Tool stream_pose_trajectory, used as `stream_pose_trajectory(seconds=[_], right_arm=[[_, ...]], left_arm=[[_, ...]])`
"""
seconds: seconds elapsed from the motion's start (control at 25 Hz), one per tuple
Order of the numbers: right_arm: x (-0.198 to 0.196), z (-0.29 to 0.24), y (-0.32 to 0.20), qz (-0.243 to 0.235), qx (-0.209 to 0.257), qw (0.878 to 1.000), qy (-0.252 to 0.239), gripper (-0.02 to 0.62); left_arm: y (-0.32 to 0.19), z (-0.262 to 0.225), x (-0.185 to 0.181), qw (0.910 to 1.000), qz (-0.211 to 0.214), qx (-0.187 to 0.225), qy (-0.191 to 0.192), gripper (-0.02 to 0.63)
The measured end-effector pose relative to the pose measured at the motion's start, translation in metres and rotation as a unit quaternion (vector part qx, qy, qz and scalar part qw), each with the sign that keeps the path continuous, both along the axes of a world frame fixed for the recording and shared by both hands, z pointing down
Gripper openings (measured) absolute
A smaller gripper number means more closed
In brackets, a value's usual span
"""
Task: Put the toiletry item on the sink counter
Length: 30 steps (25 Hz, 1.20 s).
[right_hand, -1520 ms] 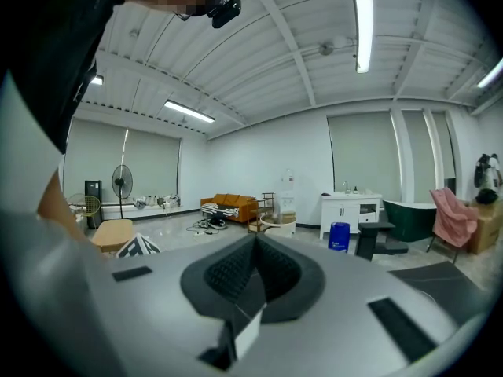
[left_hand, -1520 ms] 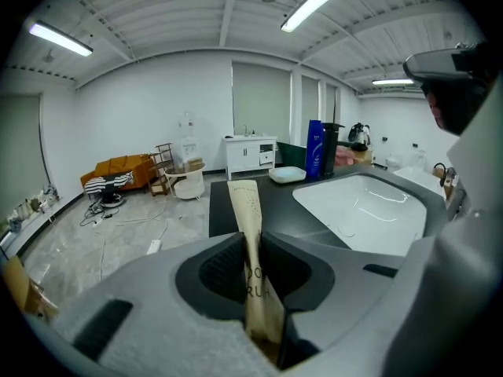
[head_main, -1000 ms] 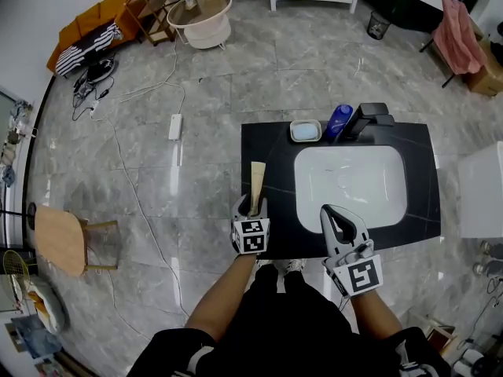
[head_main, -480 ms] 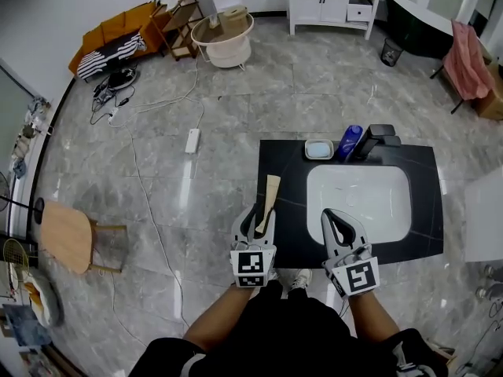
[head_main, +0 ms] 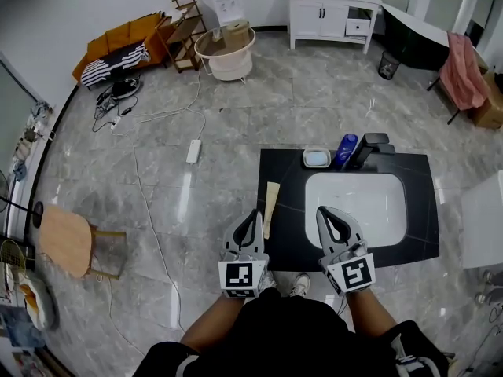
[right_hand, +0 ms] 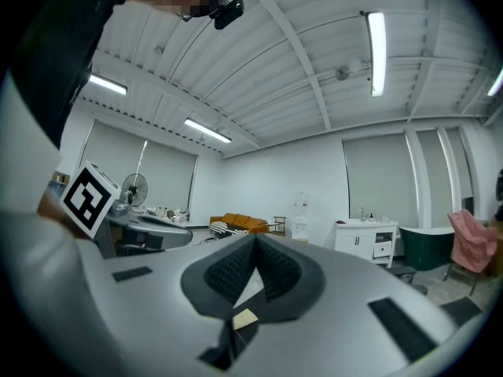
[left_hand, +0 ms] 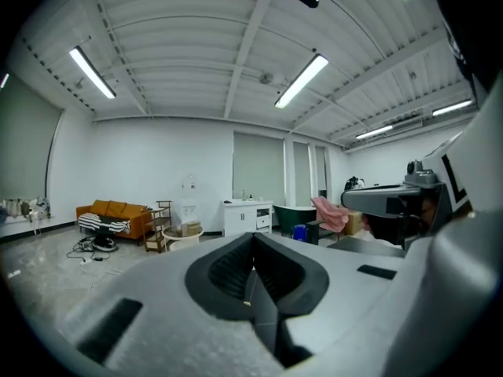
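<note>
The toiletry item (head_main: pixel 271 203), a flat beige stick-like piece, lies along the left edge of the black sink counter (head_main: pixel 424 210). My left gripper (head_main: pixel 252 214) hovers just left of its near end, apart from it, jaws shut with nothing between them. In the left gripper view the left gripper (left_hand: pixel 253 240) points up at the room, pads pressed together. My right gripper (head_main: pixel 327 211) hangs over the counter's front edge by the white basin (head_main: pixel 355 201), also shut and empty. The right gripper view shows the right gripper (right_hand: pixel 255 243) with its pads meeting.
A soap dish (head_main: pixel 317 158), a blue bottle (head_main: pixel 343 149) and a black faucet (head_main: pixel 369 148) stand at the counter's back. On the floor to the left lie a power strip (head_main: pixel 193 151) with cables and a wooden stool (head_main: pixel 69 240). A white cabinet (head_main: pixel 330 10) stands far back.
The left gripper let go of the beige item, drew back toward me and shut. The item now rests on the counter's left edge. The right gripper stayed put.
</note>
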State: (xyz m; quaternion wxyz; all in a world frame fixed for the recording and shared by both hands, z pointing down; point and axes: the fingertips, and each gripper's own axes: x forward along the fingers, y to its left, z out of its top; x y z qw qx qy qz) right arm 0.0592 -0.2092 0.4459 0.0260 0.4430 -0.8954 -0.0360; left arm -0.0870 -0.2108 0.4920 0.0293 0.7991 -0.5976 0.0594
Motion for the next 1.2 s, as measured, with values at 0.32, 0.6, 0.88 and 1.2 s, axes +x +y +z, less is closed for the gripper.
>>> stream_pose_trajectory(seconds=[0.32,0.6,0.88,1.2], right_arm=[[-0.006,-0.015,-0.001,-0.004,0.035,0.999,0.024,0.005],[-0.006,-0.02,0.009,0.0,0.034,0.999,0.013,0.004],[-0.001,-0.028,-0.003,0.0,0.047,0.999,0.014,0.005],[-0.009,-0.022,0.003,0.0,0.056,0.998,0.007,0.005]], left_arm=[[0.0,-0.006,-0.006,1.0,-0.004,0.008,-0.003,0.012],[0.007,-0.008,0.002,0.9998,0.015,0.012,0.002,0.012],[-0.005,-0.015,0.005,0.9998,0.013,0.014,0.008,0.012],[0.0,-0.007,-0.003,0.9998,0.013,0.013,0.01,0.012]])
